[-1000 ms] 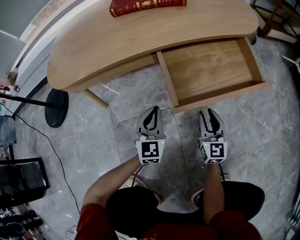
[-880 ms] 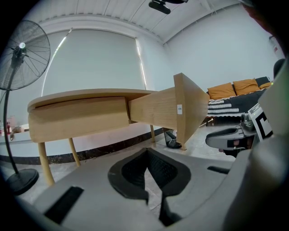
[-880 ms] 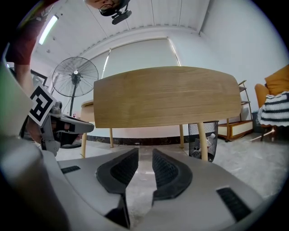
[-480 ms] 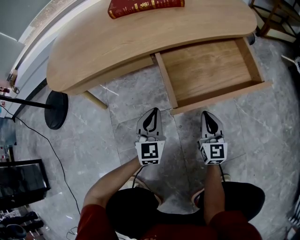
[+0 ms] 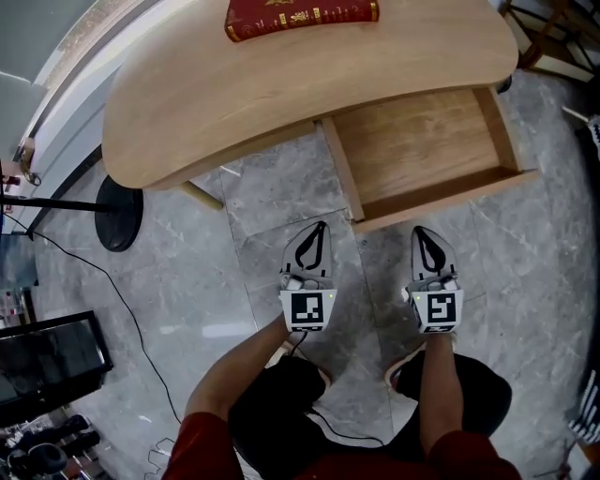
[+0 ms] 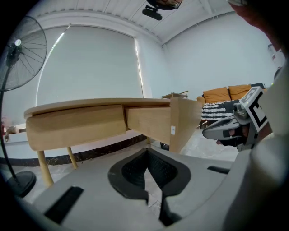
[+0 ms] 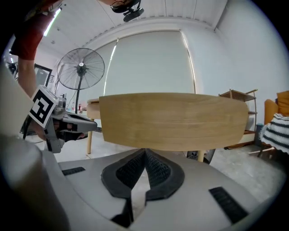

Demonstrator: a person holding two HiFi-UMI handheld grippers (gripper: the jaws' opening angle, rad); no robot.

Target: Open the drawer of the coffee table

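Note:
The light wooden coffee table [image 5: 281, 84] stands ahead of me with its drawer [image 5: 441, 199] pulled out and nothing inside. My left gripper [image 5: 321, 225] hovers over the floor just left of the drawer's front corner, shut and empty. My right gripper [image 5: 422, 230] hangs in front of the drawer's front panel, apart from it, shut with nothing between its fingers. In the right gripper view the front panel [image 7: 174, 119] fills the middle just beyond the closed tips [image 7: 144, 151]. The left gripper view shows the drawer's side [image 6: 180, 124] beyond its closed tips [image 6: 146, 151].
A red book [image 5: 300, 14] lies at the table's far edge. A standing fan's round base [image 5: 120, 214] and cable sit on the grey tiled floor at left. A dark stand [image 5: 47, 361] is at lower left, wooden furniture legs [image 5: 553, 37] at upper right.
The right gripper's jaws have closed. Both grippers have drawn slightly back from the drawer front toward me. The drawer stays pulled out.

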